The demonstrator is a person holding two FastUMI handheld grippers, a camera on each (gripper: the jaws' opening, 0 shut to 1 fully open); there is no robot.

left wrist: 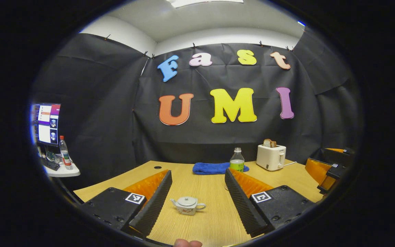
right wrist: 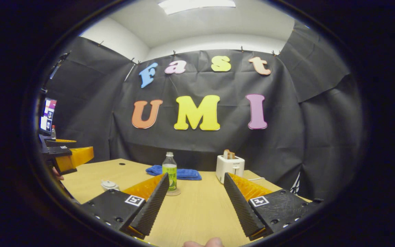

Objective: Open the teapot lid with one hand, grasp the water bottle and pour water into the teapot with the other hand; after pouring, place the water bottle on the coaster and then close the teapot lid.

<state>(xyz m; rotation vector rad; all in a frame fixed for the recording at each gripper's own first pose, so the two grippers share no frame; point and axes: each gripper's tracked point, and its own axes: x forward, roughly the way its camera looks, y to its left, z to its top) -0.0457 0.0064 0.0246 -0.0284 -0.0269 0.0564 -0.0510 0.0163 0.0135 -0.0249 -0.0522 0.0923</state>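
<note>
both grippers wide open above the table, holding nothing

the wooden table [left wrist: 214,219] spreads under both tools. on it at the back lie a blue towel [left wrist: 211,168] and a white toaster [left wrist: 270,157] with a slice of bread [left wrist: 270,143] sticking up from it.

in the left gripper view, the left gripper [left wrist: 197,200] has its 2 fingers spread wide, nothing between them touching either one. it hangs above the table. the other tool shows at the right edge of this view, well apart.

in the right gripper view, the right gripper [right wrist: 195,202] is likewise spread wide and grips nothing, with bare tabletop between its fingers.

the water bottle [right wrist: 169,170] stands upright on a round coaster [right wrist: 174,192], in front of the towel. in the right gripper view it sits just behind the tip of that tool's left finger, apart from it. in the left gripper view it stands beyond the right finger's tip.

the teapot [left wrist: 188,205], lid [left wrist: 186,201] on, sits on the table between the left gripper's fingers, a little ahead, touching neither. in the right gripper view it lies off to the left.
</note>
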